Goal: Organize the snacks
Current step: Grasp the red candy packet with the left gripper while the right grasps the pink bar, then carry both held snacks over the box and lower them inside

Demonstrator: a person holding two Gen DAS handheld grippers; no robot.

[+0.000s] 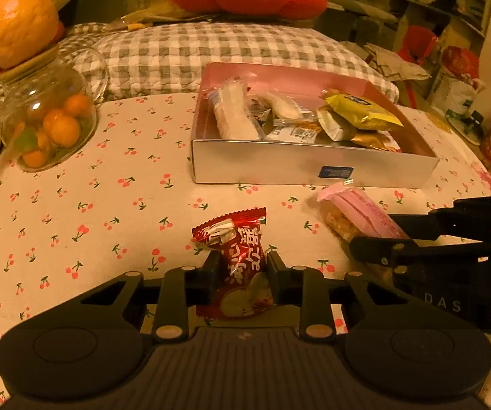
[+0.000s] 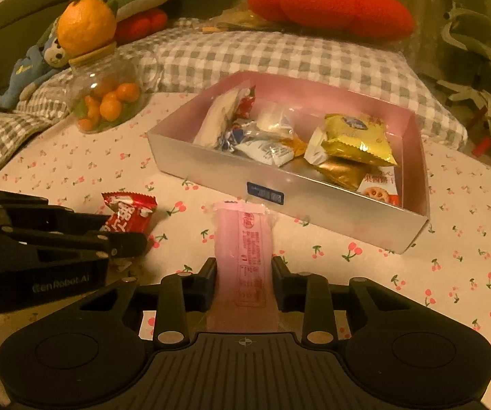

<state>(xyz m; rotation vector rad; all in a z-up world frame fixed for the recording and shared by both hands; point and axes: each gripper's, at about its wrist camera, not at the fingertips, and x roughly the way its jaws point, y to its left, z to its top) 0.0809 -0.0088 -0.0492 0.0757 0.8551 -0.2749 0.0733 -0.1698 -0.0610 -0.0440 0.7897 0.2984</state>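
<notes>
A cherry-print tablecloth (image 1: 74, 177) was spread beneath a silver box (image 2: 211, 167) of snacks set toward its far edge. Nearer the front edge, a pink packet (image 2: 245, 259) was clamped in the right gripper (image 2: 244, 278), and a red packet (image 1: 237, 263) in the left gripper (image 1: 242, 278).

A glossy red foil wrapper (image 1: 235, 266) and a matt pink plastic packet (image 2: 250, 266) lie on cherry-printed cloth (image 1: 92, 212) near a silvery, satin-smooth box (image 2: 279, 188).

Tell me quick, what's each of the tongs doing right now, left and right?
Left tongs: closed on the red snack packet.
Right tongs: closed on the pink snack bar.
</notes>
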